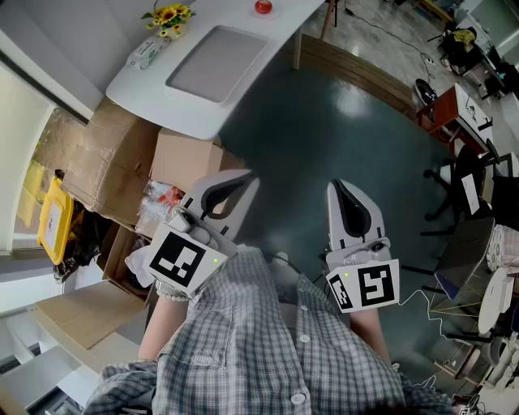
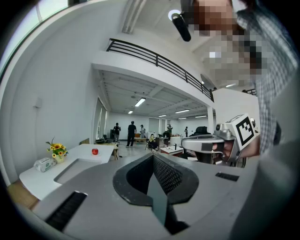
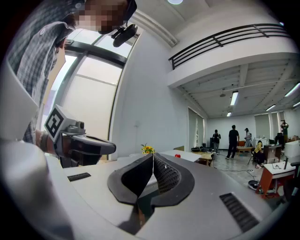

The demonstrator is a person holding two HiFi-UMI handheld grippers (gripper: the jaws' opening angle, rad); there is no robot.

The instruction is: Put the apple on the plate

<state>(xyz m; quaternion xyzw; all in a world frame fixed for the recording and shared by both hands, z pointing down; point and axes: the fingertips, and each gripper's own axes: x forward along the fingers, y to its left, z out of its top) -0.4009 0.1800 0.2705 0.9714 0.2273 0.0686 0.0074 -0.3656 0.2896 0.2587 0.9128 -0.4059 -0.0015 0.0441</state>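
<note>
The small round red apple (image 1: 263,7) sits at the far edge of the white rounded table (image 1: 134,77); the grey left gripper (image 1: 246,178) and grey right gripper (image 1: 336,186), near the person's checked shirt (image 1: 268,340), are both clenched on nothing, well apart from the apple

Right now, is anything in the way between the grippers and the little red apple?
Nothing visible is. Only bare dark floor lies between the shut left gripper and right gripper and the small red apple on the white table.
</note>
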